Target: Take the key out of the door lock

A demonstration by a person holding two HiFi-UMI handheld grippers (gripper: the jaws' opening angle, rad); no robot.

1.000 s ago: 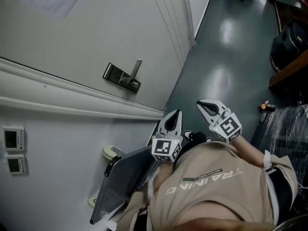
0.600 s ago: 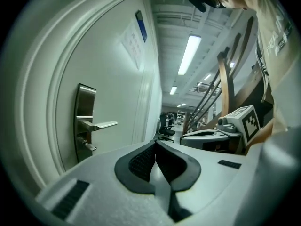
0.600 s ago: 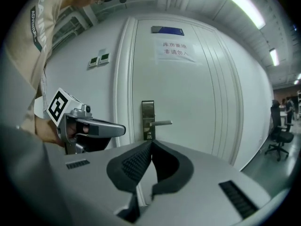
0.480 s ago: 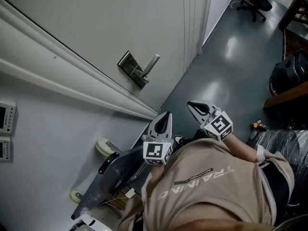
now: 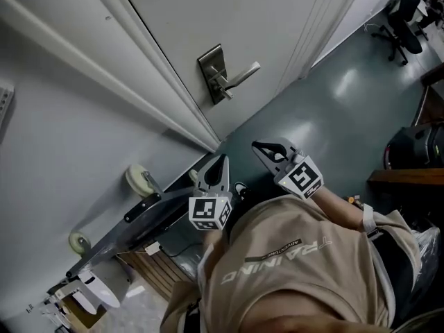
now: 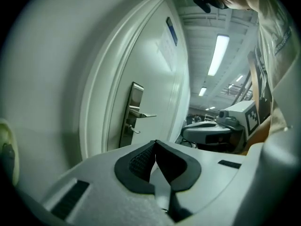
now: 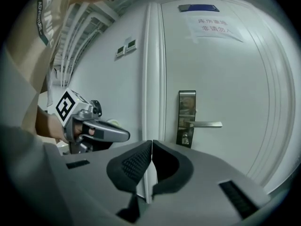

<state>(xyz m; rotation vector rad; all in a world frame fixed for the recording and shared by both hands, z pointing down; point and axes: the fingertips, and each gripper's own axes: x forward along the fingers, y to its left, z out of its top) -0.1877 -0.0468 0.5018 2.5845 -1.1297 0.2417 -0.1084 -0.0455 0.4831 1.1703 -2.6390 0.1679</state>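
Key (image 7: 186, 138) sits in door lock (image 7: 186, 106); left claw (image 6: 155, 144) and right claw (image 7: 152, 144) clenched empty, well away.

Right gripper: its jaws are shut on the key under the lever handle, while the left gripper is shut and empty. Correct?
No. The right gripper is shut, but on nothing: the right gripper view shows it short of the door, apart from the key under the lever handle. The left gripper is shut and empty, as stated.
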